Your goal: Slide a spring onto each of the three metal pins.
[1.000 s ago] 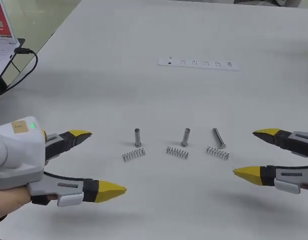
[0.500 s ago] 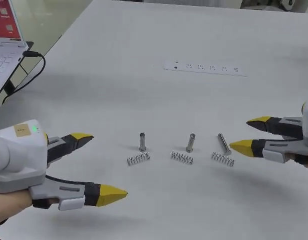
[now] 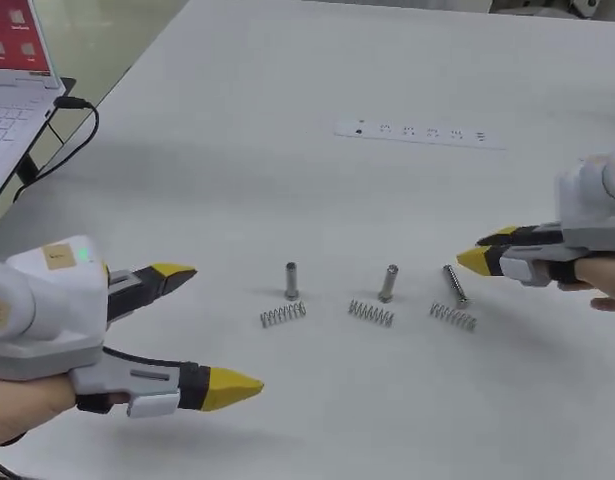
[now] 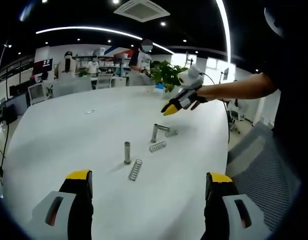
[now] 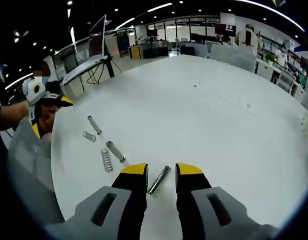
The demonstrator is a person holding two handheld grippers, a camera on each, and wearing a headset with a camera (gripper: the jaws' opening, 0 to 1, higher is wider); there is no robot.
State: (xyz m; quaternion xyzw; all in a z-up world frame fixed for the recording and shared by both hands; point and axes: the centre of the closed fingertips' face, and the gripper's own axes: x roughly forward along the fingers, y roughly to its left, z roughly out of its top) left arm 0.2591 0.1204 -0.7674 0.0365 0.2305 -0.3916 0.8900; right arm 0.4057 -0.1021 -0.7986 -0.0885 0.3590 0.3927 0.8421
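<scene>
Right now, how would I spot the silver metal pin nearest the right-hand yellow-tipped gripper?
On the white table, three silver metal pins sit in a row. Yours is the end pin by the right gripper's yellow tips; it slants, while the middle pin and far pin stand upright.

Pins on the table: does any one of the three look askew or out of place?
Yes. The right pin is tilted and seems to lie on the table, while the left pin and the middle pin stand upright. Nothing else looks odd.
</scene>
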